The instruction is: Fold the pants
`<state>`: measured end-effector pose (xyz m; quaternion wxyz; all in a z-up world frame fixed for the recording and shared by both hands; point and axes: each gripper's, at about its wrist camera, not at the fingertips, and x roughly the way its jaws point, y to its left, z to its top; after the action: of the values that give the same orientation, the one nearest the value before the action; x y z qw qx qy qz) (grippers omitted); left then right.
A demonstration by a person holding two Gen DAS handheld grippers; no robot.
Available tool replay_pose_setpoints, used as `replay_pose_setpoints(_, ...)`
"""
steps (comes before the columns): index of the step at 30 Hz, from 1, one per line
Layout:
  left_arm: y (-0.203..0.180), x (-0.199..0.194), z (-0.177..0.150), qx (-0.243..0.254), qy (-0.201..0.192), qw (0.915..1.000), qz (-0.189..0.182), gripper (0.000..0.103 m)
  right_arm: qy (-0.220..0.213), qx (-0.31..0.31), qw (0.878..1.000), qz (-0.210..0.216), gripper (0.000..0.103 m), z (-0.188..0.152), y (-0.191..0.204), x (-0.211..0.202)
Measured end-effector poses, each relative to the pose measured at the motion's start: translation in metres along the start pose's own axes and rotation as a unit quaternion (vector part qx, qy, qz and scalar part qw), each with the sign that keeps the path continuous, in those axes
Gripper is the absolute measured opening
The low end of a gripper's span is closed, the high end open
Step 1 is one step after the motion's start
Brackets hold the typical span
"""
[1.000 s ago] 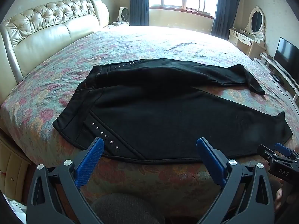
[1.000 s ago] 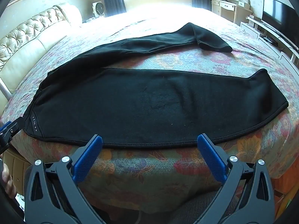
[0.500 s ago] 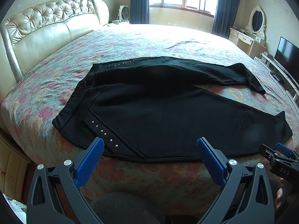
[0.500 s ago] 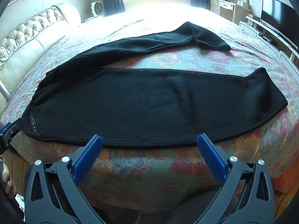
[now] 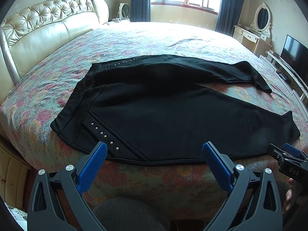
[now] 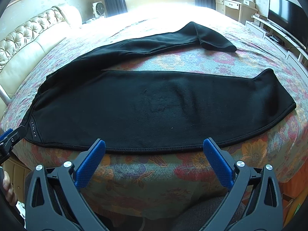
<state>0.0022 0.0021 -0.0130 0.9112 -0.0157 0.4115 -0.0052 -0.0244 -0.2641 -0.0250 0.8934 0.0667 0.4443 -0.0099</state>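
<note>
Black pants (image 5: pixel 173 115) lie spread flat on the bed, waistband to the left, legs splayed to the right. Silver studs (image 5: pixel 104 134) line the near pocket seam. In the right wrist view the near leg (image 6: pixel 163 107) runs across the middle and the far leg (image 6: pixel 173 38) angles away behind it. My left gripper (image 5: pixel 154 152) hangs open just off the bed's front edge, near the waist end. My right gripper (image 6: pixel 154 148) is open too, in front of the near leg's lower seam. Neither touches the cloth.
The floral bedspread (image 5: pixel 134 38) covers a wide bed with a cream tufted headboard (image 5: pixel 48 23) on the left. A dresser with an oval mirror (image 5: pixel 262 17) and a television (image 5: pixel 294 52) stand on the right. Each gripper shows at the other view's edge.
Both grippers have edged slightly closer to the bed's front edge and risen a little. The pants lie as before, and both grippers stay open.
</note>
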Motion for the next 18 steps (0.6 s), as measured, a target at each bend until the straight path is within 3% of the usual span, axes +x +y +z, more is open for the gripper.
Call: replay_pose_setpoints(18,-0.0002,0.0031,0.0007,0.002,0.008,1.0000,-0.002,0.099,0.005,0.000,1.000,0.003,0.101,-0.0012,-0.0022,0.0063)
